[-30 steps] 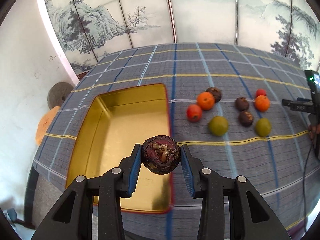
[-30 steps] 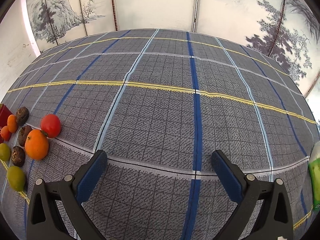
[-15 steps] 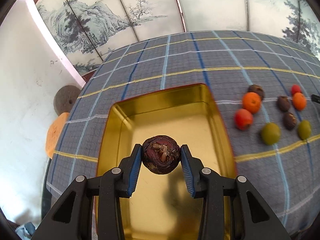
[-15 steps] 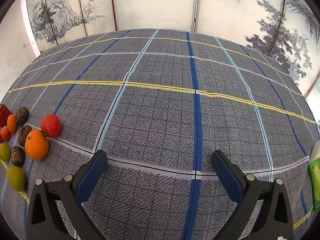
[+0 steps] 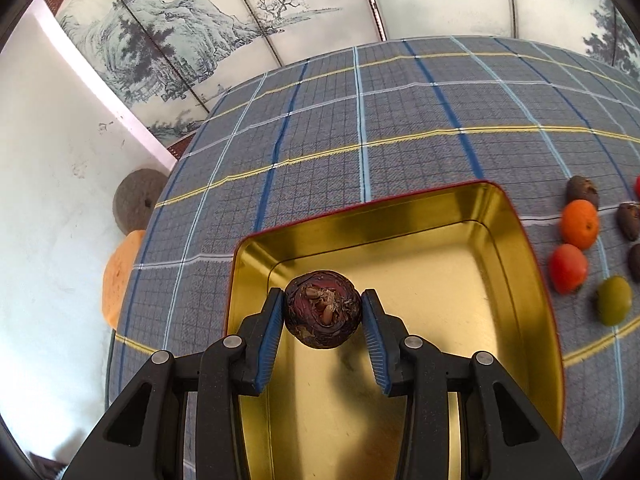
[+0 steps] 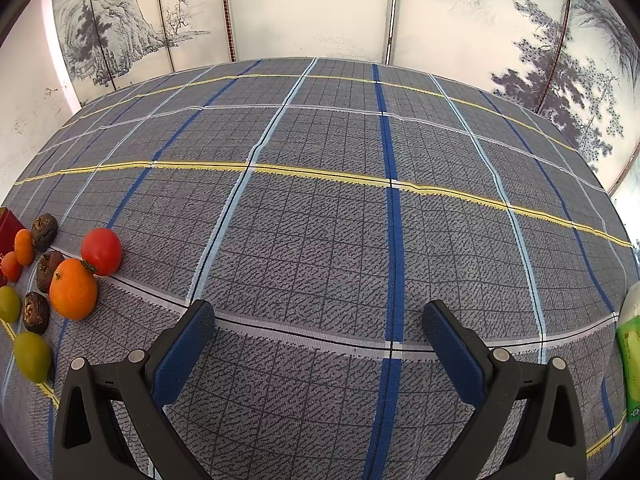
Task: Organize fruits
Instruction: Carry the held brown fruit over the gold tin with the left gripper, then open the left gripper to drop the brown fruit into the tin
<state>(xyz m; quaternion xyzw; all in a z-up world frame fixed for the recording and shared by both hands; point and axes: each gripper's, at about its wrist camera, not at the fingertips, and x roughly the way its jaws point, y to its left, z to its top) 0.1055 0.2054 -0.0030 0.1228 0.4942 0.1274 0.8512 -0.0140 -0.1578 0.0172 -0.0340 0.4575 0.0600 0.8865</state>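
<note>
My left gripper (image 5: 323,312) is shut on a dark brown round fruit (image 5: 323,309) and holds it above the gold tray (image 5: 516,248), over its near left part. The tray holds no other fruit. Right of the tray lie an orange (image 5: 579,224), a red fruit (image 5: 567,268), a green fruit (image 5: 614,306) and dark brown fruits (image 5: 582,191). My right gripper (image 6: 318,322) is open and empty above bare cloth. The fruit cluster shows at its far left: an orange (image 6: 73,289), a red fruit (image 6: 101,251), green fruits (image 6: 32,356) and brown fruits (image 6: 44,231).
The table is covered by a grey plaid cloth (image 6: 320,200). A painted screen (image 5: 280,20) stands behind it. A green packet (image 6: 630,360) lies at the right edge. A round stone (image 5: 138,200) and an orange cushion (image 5: 120,276) sit beyond the table's left edge.
My left gripper has carried the brown fruit leftward from the tray's right edge to over the tray's inside. The right gripper has not moved.
</note>
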